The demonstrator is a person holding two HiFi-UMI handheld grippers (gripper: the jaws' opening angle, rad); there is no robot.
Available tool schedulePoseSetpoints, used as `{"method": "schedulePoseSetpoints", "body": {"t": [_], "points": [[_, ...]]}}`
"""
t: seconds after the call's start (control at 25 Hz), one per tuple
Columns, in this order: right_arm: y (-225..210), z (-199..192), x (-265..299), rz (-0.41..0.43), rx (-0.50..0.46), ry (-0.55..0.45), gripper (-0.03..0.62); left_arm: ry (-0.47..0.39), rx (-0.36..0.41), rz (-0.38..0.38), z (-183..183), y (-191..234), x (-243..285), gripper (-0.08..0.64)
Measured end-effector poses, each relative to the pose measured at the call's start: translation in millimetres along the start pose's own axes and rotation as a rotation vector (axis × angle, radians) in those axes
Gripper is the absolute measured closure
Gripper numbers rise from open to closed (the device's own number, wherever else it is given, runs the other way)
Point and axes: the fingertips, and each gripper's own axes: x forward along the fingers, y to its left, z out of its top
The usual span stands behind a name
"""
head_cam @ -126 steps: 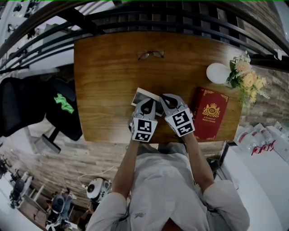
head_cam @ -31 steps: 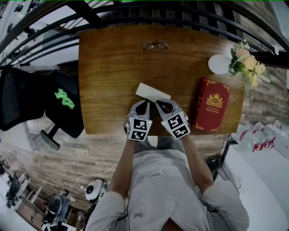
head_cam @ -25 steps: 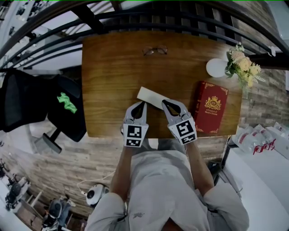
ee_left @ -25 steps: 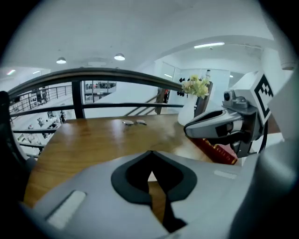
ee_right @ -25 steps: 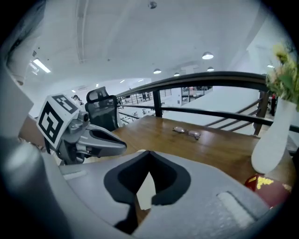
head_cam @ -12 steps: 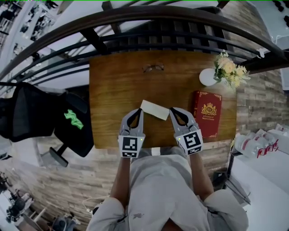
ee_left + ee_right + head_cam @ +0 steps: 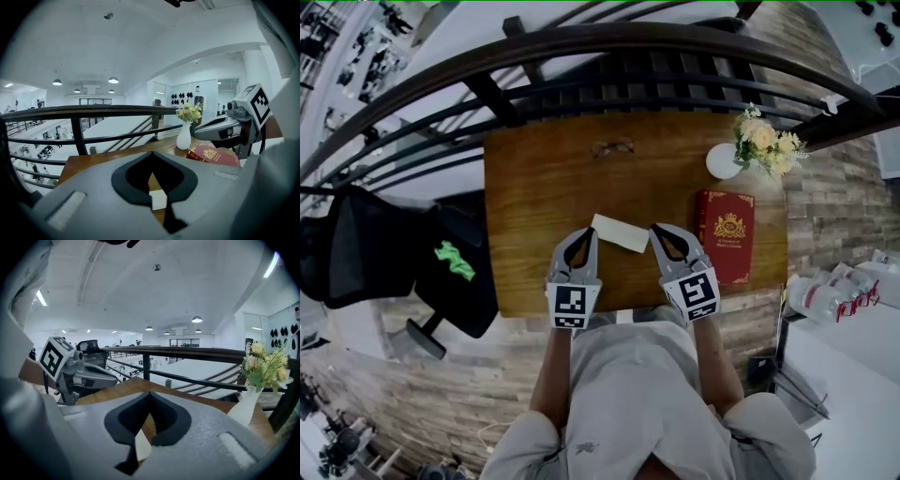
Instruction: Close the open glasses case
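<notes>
Both sets of fingers are clenched tip to tip on nothing: left gripper (image 7: 581, 244), right gripper (image 7: 662, 240). The glasses case (image 7: 620, 232) sits mid-frame on the tabletop (image 7: 534, 187), between the two grippers and just ahead of them. Lid looks down to me. Its long axis runs upper left to lower right, one end by each gripper. The right one looks marginally nearer; can't tell if it's touching. Any final press would be forward and down.
</notes>
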Motion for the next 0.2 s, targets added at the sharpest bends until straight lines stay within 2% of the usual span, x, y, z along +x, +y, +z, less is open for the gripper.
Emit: {"method": "schedulePoseSetpoints", "body": {"t": [0.2], "points": [[6.9, 6.3, -4.1, -0.014, -0.01, 0.0, 0.589, -0.008, 0.004, -0.011, 3.8, 0.2, -8.2, 0.54]]}}
